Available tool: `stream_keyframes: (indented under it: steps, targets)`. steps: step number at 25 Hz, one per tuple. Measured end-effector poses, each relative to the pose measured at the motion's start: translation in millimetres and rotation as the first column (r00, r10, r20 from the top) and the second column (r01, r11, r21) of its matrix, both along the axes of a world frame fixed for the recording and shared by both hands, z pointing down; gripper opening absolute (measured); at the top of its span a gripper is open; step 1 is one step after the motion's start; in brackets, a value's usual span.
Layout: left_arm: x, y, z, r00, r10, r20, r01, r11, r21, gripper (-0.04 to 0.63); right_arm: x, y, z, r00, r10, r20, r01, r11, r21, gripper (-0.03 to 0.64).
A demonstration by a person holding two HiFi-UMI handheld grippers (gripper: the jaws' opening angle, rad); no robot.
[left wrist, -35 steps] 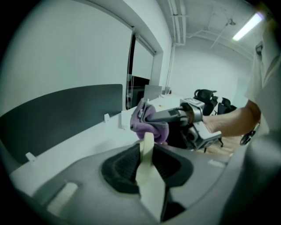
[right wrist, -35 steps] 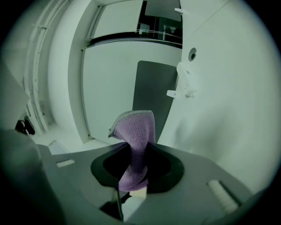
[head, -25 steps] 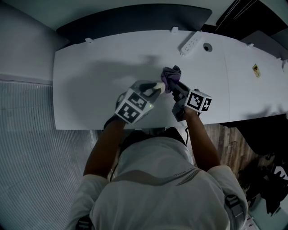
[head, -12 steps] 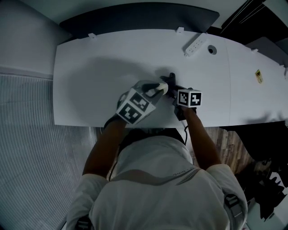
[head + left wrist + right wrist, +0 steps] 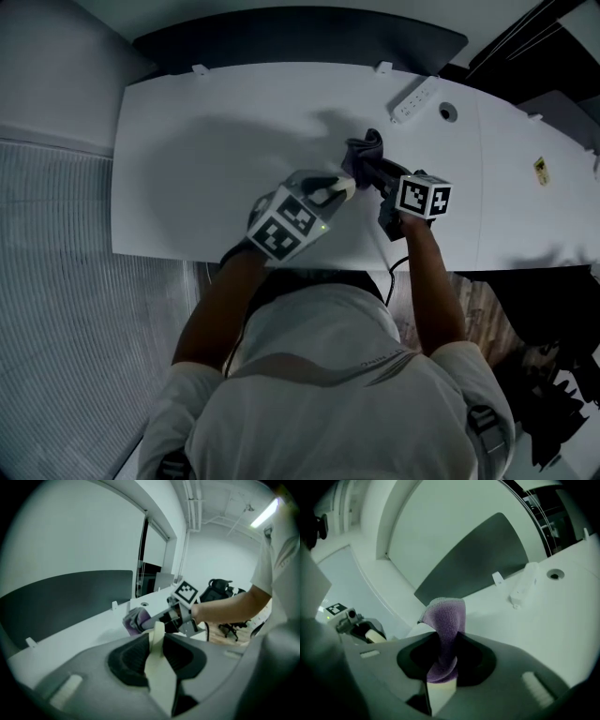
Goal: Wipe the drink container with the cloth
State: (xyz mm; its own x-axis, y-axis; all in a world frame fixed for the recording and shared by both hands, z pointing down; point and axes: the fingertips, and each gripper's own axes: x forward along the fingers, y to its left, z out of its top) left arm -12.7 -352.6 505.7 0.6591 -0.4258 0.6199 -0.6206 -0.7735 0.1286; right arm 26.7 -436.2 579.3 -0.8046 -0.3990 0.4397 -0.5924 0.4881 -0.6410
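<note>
**Editor:** What fills the frame?

**Reporter:** A long white desk (image 5: 206, 141) seen from above, backed by a dark partition (image 5: 300, 42). A person in a pale shirt (image 5: 328, 375) leans over the near edge. Both forearms stretch toward the middle, so the work happens over open desktop.

**Editor:** And the tools?

**Reporter:** The left gripper (image 5: 325, 192) angles down and across toward the right, apparently serving as the holder. The right gripper (image 5: 373, 169) meets it from the other side, and the two tips sit just beside each other. A power strip (image 5: 413, 99) lies well apart by the far edge, out of the way.

**Editor:** Which one has the cloth?

**Reporter:** The right one. Its jaws pinch a purple cloth (image 5: 364, 150) by its lower part, leaving a bunched fold standing free beyond the tips. That loose fabric is the part that can rub a surface.

**Editor:** Where is the drink container (image 5: 335, 187)?

**Reporter:** It appears to be the slim, pale cream piece the left jaws are closed on, pointed toward the cloth. Its outline is hard to read, so that is a judgement. From above, cloth and container look touching or very nearly so; which one cannot be told. Nor is it clear whether the container rests on the desk. Gripping it at one end would leave the other end exposed for wiping.
</note>
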Motion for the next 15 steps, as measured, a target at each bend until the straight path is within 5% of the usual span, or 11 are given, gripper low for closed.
stream_keyframes:
  steps: [4,7,11,15]
  targets:
    - [-0.6,-0.5,-0.8,1.0,-0.001,-0.001,0.001,1.0,0.0,0.092,-28.6,-15.0,-52.9,0.986,-0.133,0.098,0.124,0.988,0.097,0.098]
    - [0.5,0.0,-1.0,1.0,-0.002,0.002,0.002,1.0,0.001,0.092,-56.8,-12.6,-78.1,0.924,-0.294,0.243,0.287,0.956,0.065,0.098]
    - [0.1,-0.3,0.2,1.0,-0.006,-0.002,0.006,1.0,0.001,0.092,-88.7,-2.6,-99.8,0.76,-0.49,0.427,0.541,0.841,0.002,0.098]
    - [-0.6,-1.1,0.4,1.0,-0.011,-0.004,0.011,1.0,-0.001,0.092,-106.9,14.3,-84.5,0.659,-0.59,0.467,0.705,0.7,-0.112,0.098]
